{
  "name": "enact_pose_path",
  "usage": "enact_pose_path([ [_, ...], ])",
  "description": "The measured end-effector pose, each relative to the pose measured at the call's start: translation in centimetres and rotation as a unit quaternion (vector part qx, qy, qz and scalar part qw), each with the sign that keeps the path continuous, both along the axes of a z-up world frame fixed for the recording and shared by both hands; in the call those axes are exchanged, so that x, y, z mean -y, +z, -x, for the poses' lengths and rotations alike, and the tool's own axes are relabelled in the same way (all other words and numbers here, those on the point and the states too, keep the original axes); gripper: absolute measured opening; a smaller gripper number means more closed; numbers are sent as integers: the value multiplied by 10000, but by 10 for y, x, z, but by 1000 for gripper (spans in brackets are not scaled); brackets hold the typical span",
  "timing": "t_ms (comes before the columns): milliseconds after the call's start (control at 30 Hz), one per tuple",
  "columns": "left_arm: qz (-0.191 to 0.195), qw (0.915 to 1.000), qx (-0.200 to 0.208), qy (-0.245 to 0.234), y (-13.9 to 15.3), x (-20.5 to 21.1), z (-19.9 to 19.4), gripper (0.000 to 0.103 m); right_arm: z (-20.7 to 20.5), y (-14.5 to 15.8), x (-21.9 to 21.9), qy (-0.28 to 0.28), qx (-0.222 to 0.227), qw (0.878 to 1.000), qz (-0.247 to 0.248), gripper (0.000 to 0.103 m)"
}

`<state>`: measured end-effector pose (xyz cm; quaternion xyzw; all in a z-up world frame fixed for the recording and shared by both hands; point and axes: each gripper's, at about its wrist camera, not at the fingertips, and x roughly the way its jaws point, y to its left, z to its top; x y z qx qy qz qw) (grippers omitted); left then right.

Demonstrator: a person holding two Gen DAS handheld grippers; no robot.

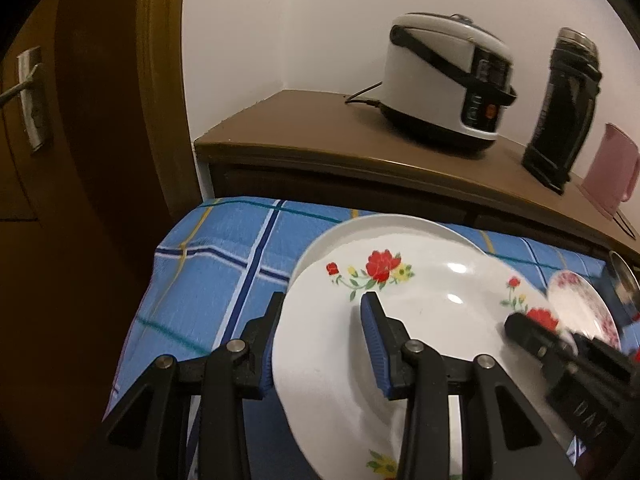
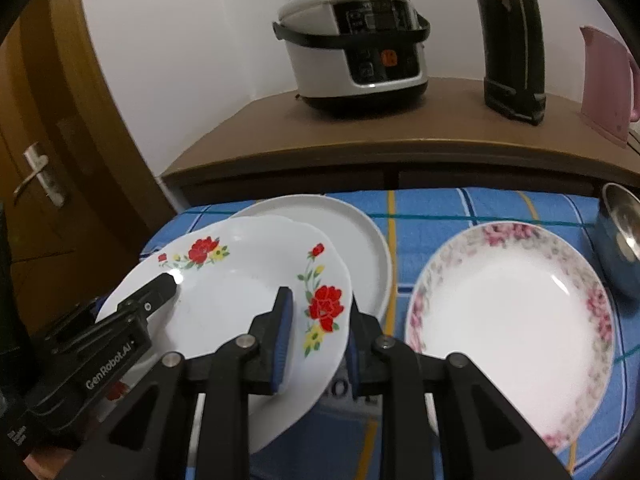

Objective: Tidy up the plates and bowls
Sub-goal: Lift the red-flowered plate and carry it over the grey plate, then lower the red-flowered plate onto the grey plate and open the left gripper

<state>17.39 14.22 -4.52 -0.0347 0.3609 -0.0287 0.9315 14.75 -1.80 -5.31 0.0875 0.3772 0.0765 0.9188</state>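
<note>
The left gripper (image 1: pixel 320 312) is seen with its jaws set astride the left rim of the red-flowered plate (image 1: pixel 420 312), one blue-padded finger under the rim and the other over the plate's inner face; the plate is clamped between them. The right gripper (image 2: pixel 318 312) is likewise closed on the opposite rim of the same plate (image 2: pixel 240 280), one finger above and one below the edge. The plate is thus held from both sides, slightly tilted and raised above the blue checked tablecloth (image 2: pixel 432 208).

The held plate is white with a scalloped edge and red rose sprays with yellow blooms around its border. It overlaps a plain white plate (image 2: pixel 360 232) lying flat on the cloth just behind it; whether the two touch cannot be told.

To the right, a pink-flowered plate (image 2: pixel 512 304) rests on the cloth, apart from the held plate. A steel bowl (image 2: pixel 620 236) stands at the far right edge. On the brown cabinet (image 2: pixel 320 136) behind, a white rice cooker (image 2: pixel 352 52), a black flask (image 2: pixel 512 40) and a pink jug (image 2: pixel 608 84) are noted.
</note>
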Motion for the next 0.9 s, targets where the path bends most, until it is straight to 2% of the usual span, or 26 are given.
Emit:
enact_pose_path([
  [167, -30, 9999, -134, 32, -10, -2, -21, 41, -23, -19, -2, -89, -265, 9996, -41, 24],
  [467, -165, 9995, -265, 24, -22, 2, -38, 41, -38, -22, -3, -267, -172, 9993, 177, 24],
  [700, -219, 9993, -286, 45, -23, 3, -40, 41, -47, -28, -5, -254, -213, 9992, 242, 31],
  [767, -272, 9992, -287, 24, -23, 5, -41, 43, -48, -29, -6, -279, -219, 9990, 283, 37],
  [833, -312, 9991, -292, 14, -23, 7, -40, 44, -47, -28, -8, -256, -168, 9991, 302, 61],
  [900, -313, 9991, -296, 43, -23, 6, -41, 45, -46, -26, -11, -222, -84, 9991, 339, 68],
])
